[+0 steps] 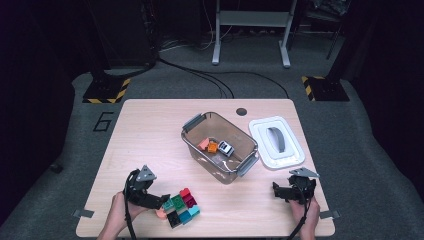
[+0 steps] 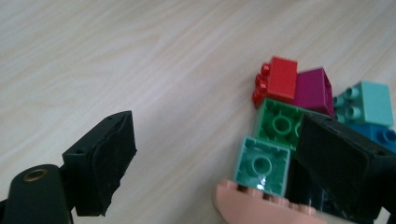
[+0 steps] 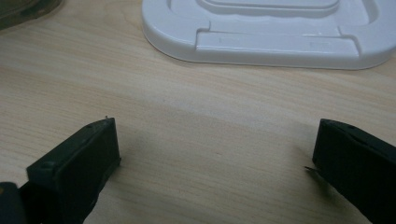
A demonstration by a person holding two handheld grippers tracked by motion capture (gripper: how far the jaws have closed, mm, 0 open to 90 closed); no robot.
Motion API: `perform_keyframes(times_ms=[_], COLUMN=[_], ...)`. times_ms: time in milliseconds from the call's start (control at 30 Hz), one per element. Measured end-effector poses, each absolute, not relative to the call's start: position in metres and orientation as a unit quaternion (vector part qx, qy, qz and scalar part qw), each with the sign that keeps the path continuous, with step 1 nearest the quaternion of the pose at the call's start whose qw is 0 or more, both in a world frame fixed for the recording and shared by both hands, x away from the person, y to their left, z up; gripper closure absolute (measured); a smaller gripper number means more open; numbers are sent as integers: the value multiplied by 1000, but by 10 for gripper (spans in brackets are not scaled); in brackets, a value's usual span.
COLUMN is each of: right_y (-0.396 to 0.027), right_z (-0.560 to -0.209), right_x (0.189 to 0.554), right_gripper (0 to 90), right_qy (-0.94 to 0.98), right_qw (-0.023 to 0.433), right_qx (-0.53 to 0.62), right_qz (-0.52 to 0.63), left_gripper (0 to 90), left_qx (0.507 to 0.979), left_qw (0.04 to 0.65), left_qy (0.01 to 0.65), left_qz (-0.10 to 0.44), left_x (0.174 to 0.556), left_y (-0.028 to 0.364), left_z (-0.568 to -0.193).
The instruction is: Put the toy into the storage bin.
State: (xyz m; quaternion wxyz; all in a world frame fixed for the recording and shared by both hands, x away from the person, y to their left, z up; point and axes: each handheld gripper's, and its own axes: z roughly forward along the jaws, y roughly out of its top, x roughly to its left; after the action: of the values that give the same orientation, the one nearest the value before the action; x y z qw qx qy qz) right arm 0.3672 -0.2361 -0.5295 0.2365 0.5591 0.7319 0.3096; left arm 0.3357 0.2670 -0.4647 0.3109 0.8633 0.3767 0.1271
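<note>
A heap of toy bricks lies at the table's front left: red (image 2: 278, 79), magenta (image 2: 315, 88), light teal (image 2: 369, 100), green (image 2: 280, 123), teal-green (image 2: 261, 165) and a pink curved piece (image 2: 261, 210). My left gripper (image 2: 215, 135) is low over the heap's left edge (image 1: 180, 205), jaws open. The teal-green brick sits between them, close to the right jaw, which covers some bricks. In the high view the left gripper (image 1: 162, 201) touches the heap's left side. My right gripper (image 3: 212, 135) stands open over bare wood at the front right (image 1: 290, 190).
A clear plastic bin (image 1: 235, 167) stands mid-table with an orange brick (image 1: 212, 147) and a white and grey piece (image 1: 226, 148) inside. Its white lid (image 1: 276, 142) lies to the right, just beyond the right gripper (image 3: 275, 42). A dark round grommet (image 1: 242, 111) sits near the far edge.
</note>
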Motion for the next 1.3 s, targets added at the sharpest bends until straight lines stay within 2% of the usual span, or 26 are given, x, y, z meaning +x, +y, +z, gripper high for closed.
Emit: perform_keyframes(times_ms=[167,400,633,933,1133,1300], right_y=[-236,-236,-236,-236,-236,-236], right_z=[-529,-529,-529,-530,-530,-530], right_x=[367,367,367,367,367,367], right_gripper=[0,0,0,0,0,0], right_qy=[732,732,731,731,731,730], right_qw=[236,236,237,238,238,238], right_qx=[559,560,560,560,560,561], right_qz=[310,310,309,310,309,309], left_gripper=[114,111,126,159,176,245], left_qx=[863,871,878,877,865,870], left_qw=[311,286,258,216,236,264], left_qy=[382,379,383,400,416,396], left_qz=[116,128,125,153,149,129], left_x=[321,304,304,321,338,351], left_y=[269,262,271,292,299,292], left_z=[-473,-489,-492,-494,-492,-484])
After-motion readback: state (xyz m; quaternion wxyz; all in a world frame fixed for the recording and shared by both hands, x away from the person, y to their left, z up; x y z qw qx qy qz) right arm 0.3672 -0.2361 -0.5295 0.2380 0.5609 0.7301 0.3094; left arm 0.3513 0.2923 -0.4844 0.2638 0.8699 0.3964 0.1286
